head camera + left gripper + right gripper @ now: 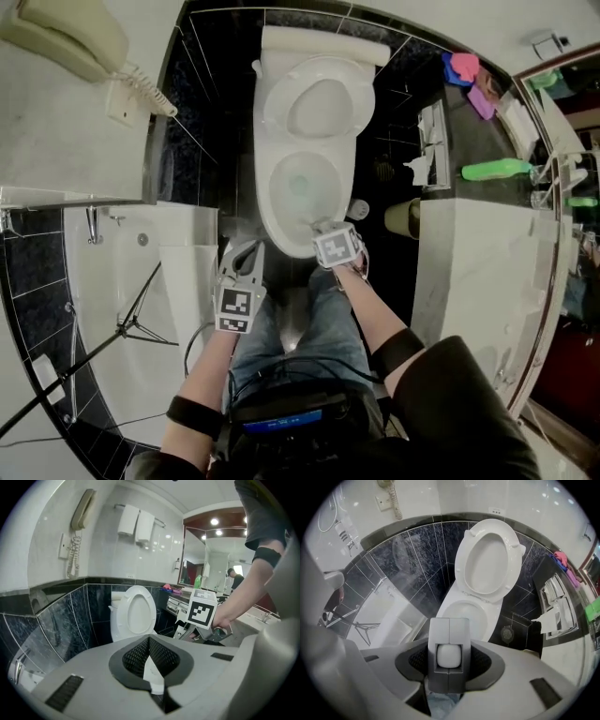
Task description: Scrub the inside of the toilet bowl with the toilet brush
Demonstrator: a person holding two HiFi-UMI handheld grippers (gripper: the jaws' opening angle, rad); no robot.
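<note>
The white toilet stands with lid and seat raised, its bowl open below my right gripper. In the head view my right gripper hovers over the bowl's front rim. It is shut on the grey and white toilet brush handle, seen end-on between the jaws and pointing toward the bowl. The brush head is hidden. My left gripper hangs left of the bowl's front with its jaws together and nothing in them. In the left gripper view, the right gripper's marker cube sits right of the toilet.
A bathtub with a black tripod fills the left. A wall phone hangs above it. At the right stand a white counter with a green bottle and a small bin. A floor drain lies right of the toilet.
</note>
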